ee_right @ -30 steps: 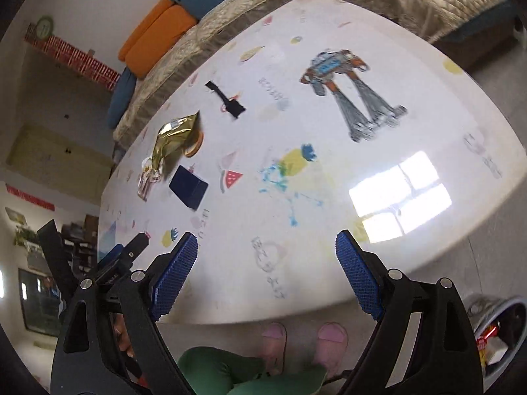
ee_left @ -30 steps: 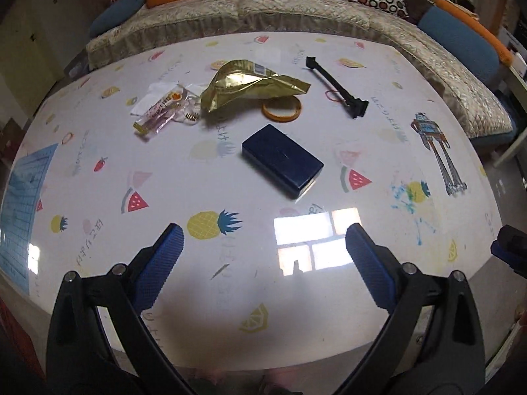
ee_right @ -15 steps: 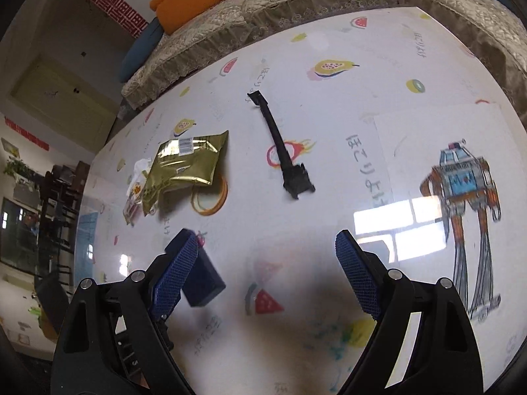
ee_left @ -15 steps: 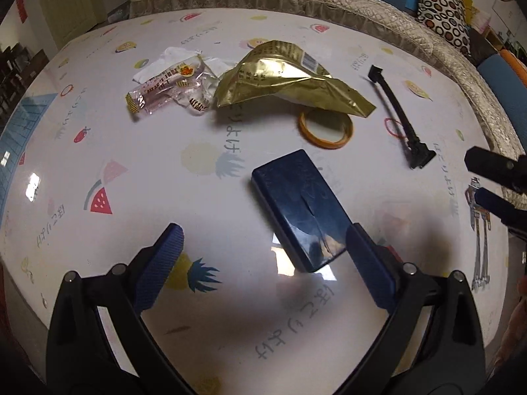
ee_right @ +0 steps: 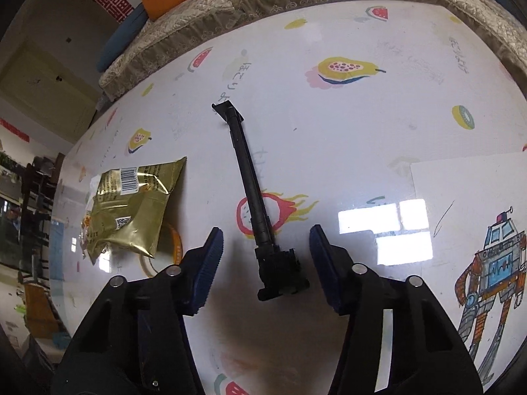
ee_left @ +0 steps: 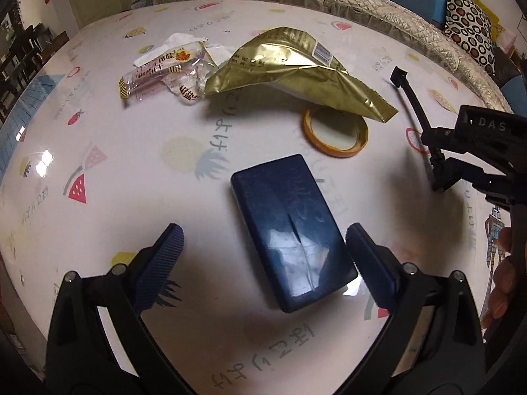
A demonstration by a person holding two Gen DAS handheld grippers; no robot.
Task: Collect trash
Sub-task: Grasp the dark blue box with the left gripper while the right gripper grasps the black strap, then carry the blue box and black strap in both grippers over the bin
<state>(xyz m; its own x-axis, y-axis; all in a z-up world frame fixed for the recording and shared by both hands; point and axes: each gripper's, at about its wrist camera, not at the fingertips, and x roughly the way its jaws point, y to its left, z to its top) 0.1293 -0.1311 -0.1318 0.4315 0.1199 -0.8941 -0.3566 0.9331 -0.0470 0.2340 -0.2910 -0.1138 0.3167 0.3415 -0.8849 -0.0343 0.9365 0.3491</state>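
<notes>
Black rod (ee_right: 253,197) lies between open right gripper (ee_right: 266,263)

Open tool (ee_right: 266,256) straddles black strap (ee_right: 252,194).

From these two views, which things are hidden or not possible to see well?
- Orange tape ring: the far rim is hidden under the gold wrapper in the left wrist view.
- Black tool: the near end is covered by the right gripper in the left wrist view.
- Clear candy wrappers: the print is too small to read.
- A trash bin: in neither view.
</notes>
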